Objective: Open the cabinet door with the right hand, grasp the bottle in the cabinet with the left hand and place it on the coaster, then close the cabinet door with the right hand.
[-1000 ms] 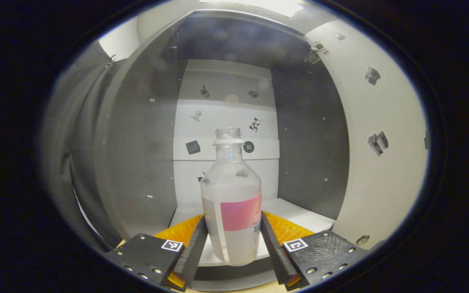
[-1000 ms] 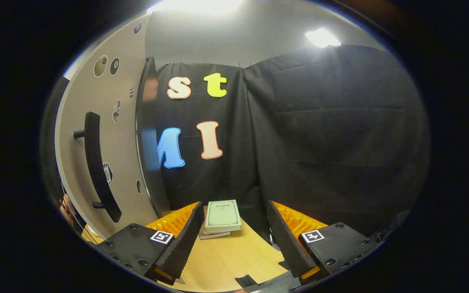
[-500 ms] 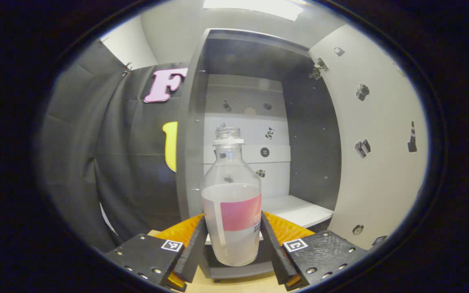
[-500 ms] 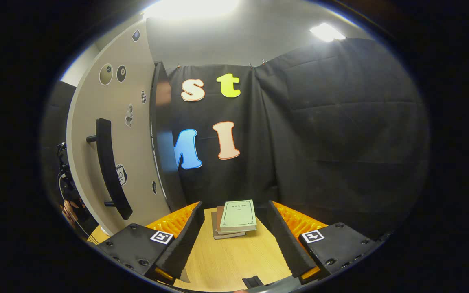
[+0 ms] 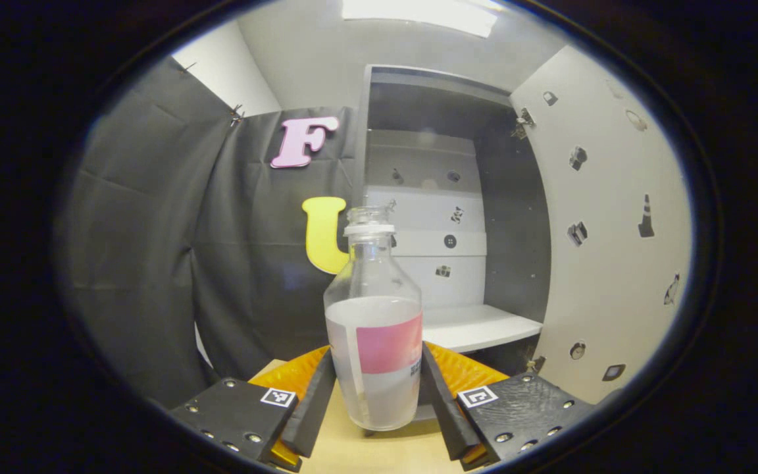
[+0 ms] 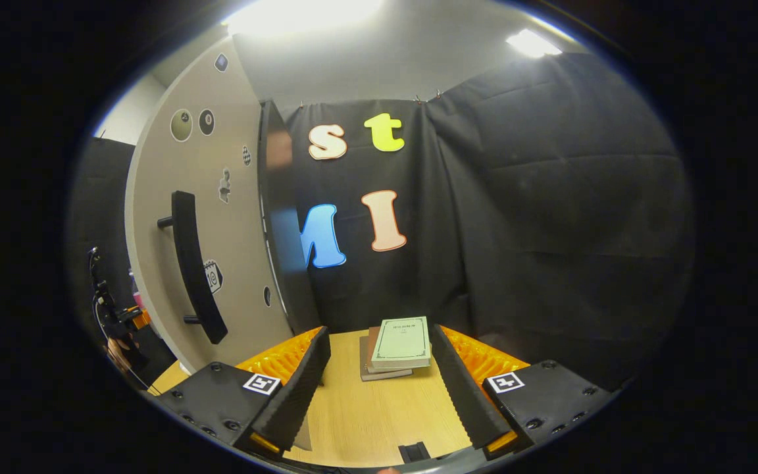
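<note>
— What's the left gripper got?
— The bottle, upright, a finger pressed on each side of it.
— And the cabinet?
— Behind it, door swung wide on the right. The bottle looks clear of the white shelf, I think.

Clear capless bottle, pink label, upright — clamped between left tongs; cabinet door open.
</note>
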Demonstrator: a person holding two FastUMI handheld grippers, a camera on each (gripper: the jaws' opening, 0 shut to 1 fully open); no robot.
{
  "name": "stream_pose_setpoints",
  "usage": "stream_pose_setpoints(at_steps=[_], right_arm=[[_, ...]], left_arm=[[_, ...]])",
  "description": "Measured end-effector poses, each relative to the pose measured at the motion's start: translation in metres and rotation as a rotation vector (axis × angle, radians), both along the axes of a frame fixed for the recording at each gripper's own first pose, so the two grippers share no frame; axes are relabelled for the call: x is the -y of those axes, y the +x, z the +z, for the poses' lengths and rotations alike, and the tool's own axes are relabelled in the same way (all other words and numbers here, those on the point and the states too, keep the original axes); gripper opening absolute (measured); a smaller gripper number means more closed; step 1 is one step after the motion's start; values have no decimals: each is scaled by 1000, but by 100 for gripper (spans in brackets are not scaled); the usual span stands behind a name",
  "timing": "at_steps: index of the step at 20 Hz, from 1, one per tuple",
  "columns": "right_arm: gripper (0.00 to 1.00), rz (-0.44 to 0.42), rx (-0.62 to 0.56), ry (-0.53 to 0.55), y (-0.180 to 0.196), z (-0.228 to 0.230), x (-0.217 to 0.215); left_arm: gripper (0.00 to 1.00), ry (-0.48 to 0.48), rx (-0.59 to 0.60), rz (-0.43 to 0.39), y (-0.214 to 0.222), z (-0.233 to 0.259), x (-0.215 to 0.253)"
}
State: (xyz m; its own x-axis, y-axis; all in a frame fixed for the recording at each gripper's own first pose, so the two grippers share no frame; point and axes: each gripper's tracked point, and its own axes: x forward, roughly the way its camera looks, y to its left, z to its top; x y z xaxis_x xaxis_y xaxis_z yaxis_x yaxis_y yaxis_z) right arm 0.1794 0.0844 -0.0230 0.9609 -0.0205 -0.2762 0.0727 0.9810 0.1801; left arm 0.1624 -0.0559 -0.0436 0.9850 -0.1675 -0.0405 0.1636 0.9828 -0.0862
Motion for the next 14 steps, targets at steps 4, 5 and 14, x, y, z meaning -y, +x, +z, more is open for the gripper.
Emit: stream_pose_setpoints(at_steps=[4, 5, 14], right_arm=[[98, 41, 0, -1, 0, -5, -4], [98, 51, 1, 5, 1, -7, -6], [98, 83, -36, 20, -2, -33, -10]], left_arm=[[74, 0, -17, 40, -32, -23, -17], [74, 1, -21, 50, -40, -28, -22], [74, -24, -55, 85, -84, -99, -41]])
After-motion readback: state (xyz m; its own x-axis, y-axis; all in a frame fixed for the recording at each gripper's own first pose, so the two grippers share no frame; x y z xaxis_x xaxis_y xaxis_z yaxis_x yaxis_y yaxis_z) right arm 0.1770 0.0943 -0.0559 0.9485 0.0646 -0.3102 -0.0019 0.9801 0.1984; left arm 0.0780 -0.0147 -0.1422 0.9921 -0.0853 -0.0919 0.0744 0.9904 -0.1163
